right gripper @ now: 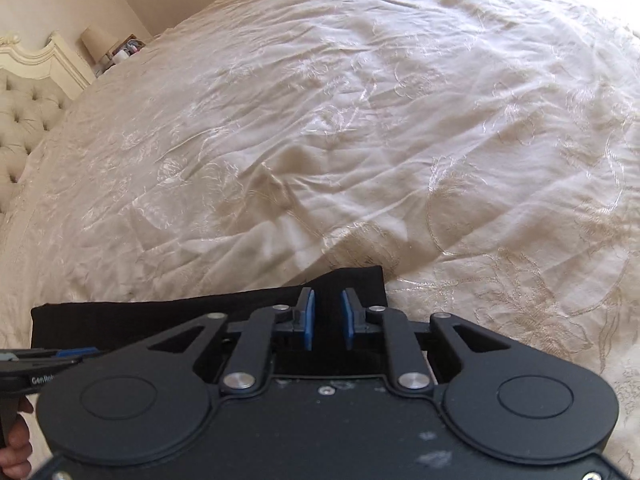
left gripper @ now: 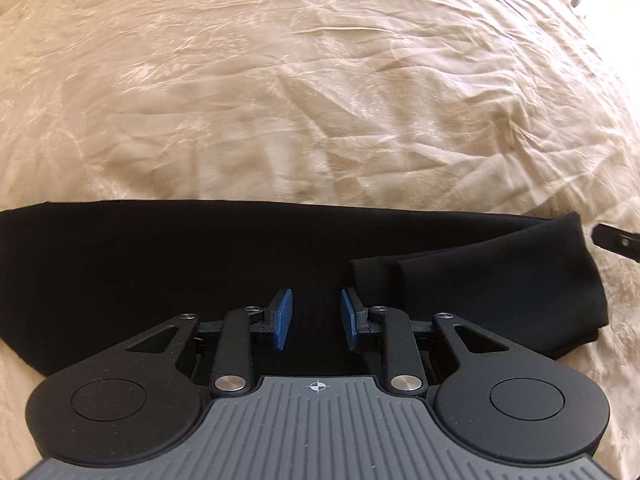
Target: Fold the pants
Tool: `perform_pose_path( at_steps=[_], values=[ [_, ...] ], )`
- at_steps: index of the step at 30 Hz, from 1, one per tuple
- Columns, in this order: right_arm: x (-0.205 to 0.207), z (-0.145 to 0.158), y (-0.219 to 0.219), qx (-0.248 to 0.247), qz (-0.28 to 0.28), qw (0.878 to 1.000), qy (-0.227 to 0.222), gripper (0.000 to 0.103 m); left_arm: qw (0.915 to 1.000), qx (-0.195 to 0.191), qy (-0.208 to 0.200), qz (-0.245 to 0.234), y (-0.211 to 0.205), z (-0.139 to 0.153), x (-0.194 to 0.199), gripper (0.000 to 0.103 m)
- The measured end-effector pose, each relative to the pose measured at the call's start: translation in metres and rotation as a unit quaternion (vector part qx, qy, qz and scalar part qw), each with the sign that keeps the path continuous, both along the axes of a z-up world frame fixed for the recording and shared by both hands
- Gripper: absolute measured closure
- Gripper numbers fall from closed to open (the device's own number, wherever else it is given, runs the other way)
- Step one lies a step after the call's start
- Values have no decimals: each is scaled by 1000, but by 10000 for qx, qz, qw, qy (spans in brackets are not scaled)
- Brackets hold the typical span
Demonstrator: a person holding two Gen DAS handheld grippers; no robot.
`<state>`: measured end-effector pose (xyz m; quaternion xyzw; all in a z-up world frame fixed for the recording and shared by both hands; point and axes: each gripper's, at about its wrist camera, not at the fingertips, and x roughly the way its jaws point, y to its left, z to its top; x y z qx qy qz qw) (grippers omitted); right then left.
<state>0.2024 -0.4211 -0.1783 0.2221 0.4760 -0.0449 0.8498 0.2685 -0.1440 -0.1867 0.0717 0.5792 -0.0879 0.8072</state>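
Blue pads up close on the left tongs (left gripper: 316, 322), parted with a clear gap, hovering over the black pants (left gripper: 160, 264) and pinching nothing that shows. Those pants lie on the bed, across the cream embroidered bedspread (left gripper: 320, 100), stretched out as one long dark band near the front edge. Over at the right-hand end, look at that: the cloth is already doubled, with layered edges stacked one on another, so at least one fold looks done.

Switch to the right wrist view and the right tongs (right gripper: 328, 314) sit right over that end of the pants (right gripper: 160, 316), pads narrowly apart with black cloth beneath and between them. Whether they actually bite the fabric, I cannot tell; a slim gap shows between the pads. At the left edge of this view the other tool and a hand (right gripper: 16, 448) on its grip peek in. A tufted headboard (right gripper: 24, 116) and a small lamp (right gripper: 98, 42) stand far back.

My read: roughly midway. The long band has yet to be brought over into a compact stack.
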Motion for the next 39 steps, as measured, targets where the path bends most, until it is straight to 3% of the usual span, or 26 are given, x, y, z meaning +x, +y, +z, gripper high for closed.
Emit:
perform_pose_path(
  at_steps=[3, 9, 14, 20, 23, 27, 29, 32, 39],
  values=[
    [-13, 5, 22, -143, 362, 9992, 40, 84, 9995, 115, -6, 303, 18, 5, -5, 77],
    [-30, -15, 56, -472, 892, 9940, 416, 84, 9951, 358, 117, 917, 56, 18, -30, 77],
    [-32, 12, 71, -329, 1023, 9942, -34, 77, 9876, 502, 56, 1486, 92, 32, -61, 77],
    [-34, 48, 128, -842, 1564, 9831, -452, 72, 9803, 622, 75, 1874, 136, 33, -84, 76],
    [-39, 57, 164, -1132, 1408, 9827, -415, 69, 9820, 543, 153, 1803, 158, 26, -83, 76],
    [-44, 58, 212, -919, 1678, 9809, -363, 70, 9877, 487, 174, 1476, 181, 17, -72, 76],
    [-43, 52, 239, -642, 1844, 9808, -14, 77, 9906, 459, 101, 1283, 192, 17, -66, 76],
    [-42, 41, 270, -412, 1664, 9849, 244, 95, 9934, 431, -25, 1060, 212, 17, -59, 76],
    [-25, 23, 306, -169, 1016, 9940, 380, 96, 9947, 638, -228, 768, 255, 14, -49, 76]
  ],
)
